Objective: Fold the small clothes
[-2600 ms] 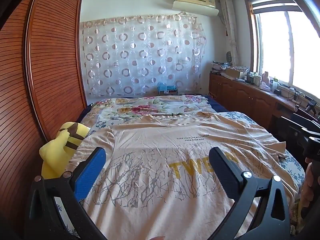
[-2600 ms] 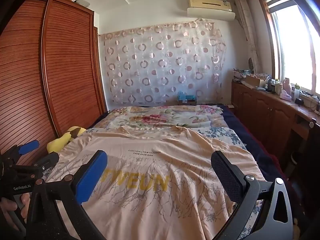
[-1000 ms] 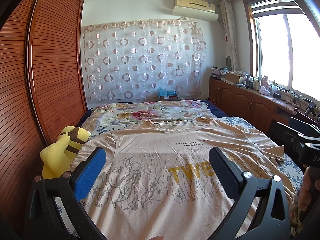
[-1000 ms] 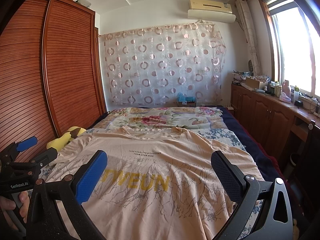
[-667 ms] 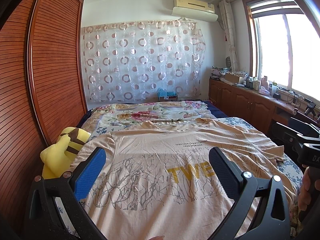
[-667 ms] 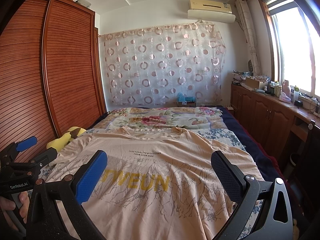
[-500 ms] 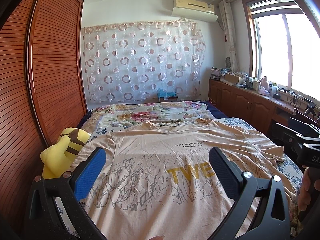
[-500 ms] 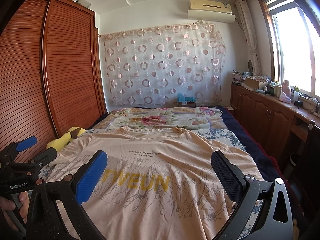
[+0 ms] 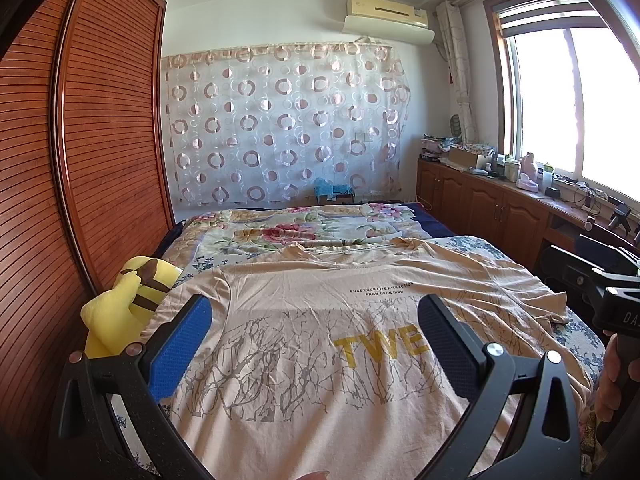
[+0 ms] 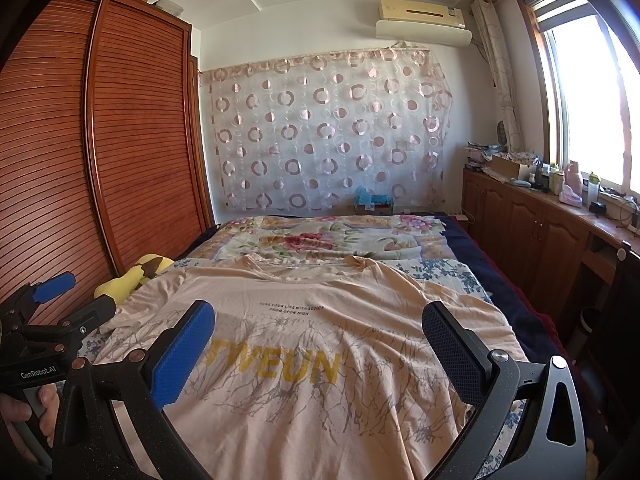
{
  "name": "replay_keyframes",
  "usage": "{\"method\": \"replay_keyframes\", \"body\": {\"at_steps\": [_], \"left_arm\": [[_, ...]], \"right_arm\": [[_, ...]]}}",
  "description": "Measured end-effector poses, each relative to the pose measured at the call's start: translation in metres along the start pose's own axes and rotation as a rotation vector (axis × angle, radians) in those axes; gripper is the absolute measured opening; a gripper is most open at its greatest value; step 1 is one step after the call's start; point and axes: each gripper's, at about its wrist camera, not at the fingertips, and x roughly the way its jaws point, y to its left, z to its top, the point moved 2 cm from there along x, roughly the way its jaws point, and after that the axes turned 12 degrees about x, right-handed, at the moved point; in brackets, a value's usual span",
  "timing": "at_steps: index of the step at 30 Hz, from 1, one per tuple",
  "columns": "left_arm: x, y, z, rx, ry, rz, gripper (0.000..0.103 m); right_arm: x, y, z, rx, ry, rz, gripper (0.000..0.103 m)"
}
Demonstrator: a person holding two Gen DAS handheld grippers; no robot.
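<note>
A beige T-shirt (image 9: 304, 320) (image 10: 316, 320) with yellow letters and a grey branch print lies spread flat, front up, on the bed, collar toward the far end. My left gripper (image 9: 314, 320) hovers open above the shirt's lower left part, nothing between its fingers. Over the lower right part my right gripper (image 10: 318, 324) hangs open and empty too. In the right wrist view the left gripper (image 10: 56, 312) shows at the left edge, held by a hand (image 10: 36, 412). In the left wrist view the right gripper's body (image 9: 600, 284) shows at the right edge.
A yellow plush toy (image 9: 124, 300) (image 10: 136, 274) lies at the shirt's left sleeve against the slatted wooden wardrobe (image 9: 80, 160). A floral quilt (image 9: 304, 232) covers the bed's far end. Wooden cabinets (image 10: 532, 228) with clutter line the right wall under the window.
Both grippers have risen and tilted up slightly over 2.6 s, showing more of the room; in the last second they barely move. Both stay open. The shirt lies unchanged.
</note>
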Motion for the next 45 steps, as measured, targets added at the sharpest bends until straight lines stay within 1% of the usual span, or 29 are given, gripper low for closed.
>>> {"method": "replay_keyframes", "body": {"at_steps": [7,11,14,16,19,21,28,30,32,33,35,38,39,44,45], "left_arm": [[0.0,0.0,0.0,-0.001,0.002,-0.005,0.103],[0.003,0.006,0.0,-0.016,0.011,-0.014,0.103],[0.014,0.019,-0.004,-0.035,0.051,0.001,0.103],[0.023,0.029,-0.012,-0.046,0.074,-0.004,0.103],[0.033,0.047,-0.023,-0.046,0.109,0.015,0.103],[0.037,0.058,-0.029,-0.046,0.127,0.027,0.103],[0.049,0.101,-0.052,-0.065,0.183,0.028,0.103],[0.053,0.114,-0.057,-0.073,0.206,0.03,0.103],[0.056,0.123,-0.063,-0.078,0.219,0.033,0.103],[0.057,0.128,-0.066,-0.082,0.225,0.029,0.103],[0.061,0.139,-0.072,-0.089,0.243,0.013,0.103],[0.07,0.155,-0.079,-0.113,0.278,0.011,0.103],[0.073,0.161,-0.081,-0.123,0.288,0.012,0.101],[0.098,0.186,-0.092,-0.179,0.358,-0.03,0.087],[0.104,0.189,-0.095,-0.185,0.378,-0.038,0.085]], "right_arm": [[0.001,0.001,0.0,0.0,0.002,0.008,0.103],[0.008,0.0,-0.004,0.0,0.036,0.058,0.103],[0.018,0.003,-0.008,-0.022,0.063,0.063,0.103],[0.024,0.003,-0.009,-0.029,0.081,0.067,0.103],[0.035,0.005,-0.011,-0.039,0.118,0.104,0.103],[0.04,0.008,-0.009,-0.047,0.133,0.11,0.103],[0.061,0.011,-0.006,-0.076,0.179,0.131,0.103],[0.071,0.012,-0.006,-0.09,0.205,0.148,0.102],[0.081,0.013,-0.006,-0.092,0.24,0.18,0.097],[0.085,0.011,-0.007,-0.091,0.262,0.189,0.097],[0.095,0.009,-0.008,-0.09,0.305,0.205,0.092],[0.108,0.005,-0.006,-0.109,0.355,0.206,0.086],[0.11,0.006,-0.004,-0.116,0.365,0.205,0.085],[0.123,0.006,0.001,-0.145,0.407,0.192,0.084],[0.128,0.011,0.003,-0.151,0.41,0.188,0.084]]}}
